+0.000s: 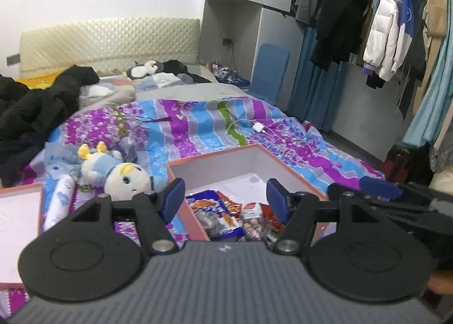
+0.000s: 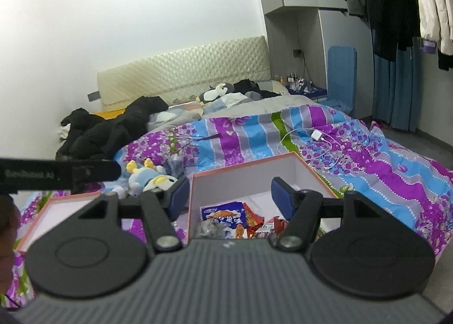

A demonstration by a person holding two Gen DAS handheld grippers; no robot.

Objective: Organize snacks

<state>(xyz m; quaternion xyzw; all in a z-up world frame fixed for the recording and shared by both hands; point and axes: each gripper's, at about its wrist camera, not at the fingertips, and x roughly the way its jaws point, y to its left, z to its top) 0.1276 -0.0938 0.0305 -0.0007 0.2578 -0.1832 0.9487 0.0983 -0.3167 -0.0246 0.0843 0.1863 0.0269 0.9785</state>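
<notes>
The open pink box point(image 1: 249, 159) sat low in the middle of each view on the floral quilt point(image 1: 198, 123), its snack packets point(image 1: 223, 213) heaped in the near corner, framed between and beyond the fingertips. The left gripper point(image 1: 225, 196) stood well open with nothing between its fingers and touching nothing; the right gripper point(image 2: 229, 196) was likewise spread and empty. I counted one box, one lid point(image 2: 59, 210) at lower left, one blue plush toy point(image 1: 119, 171), and one white charger point(image 1: 259, 127); the packets overlapped too much to count.
</notes>
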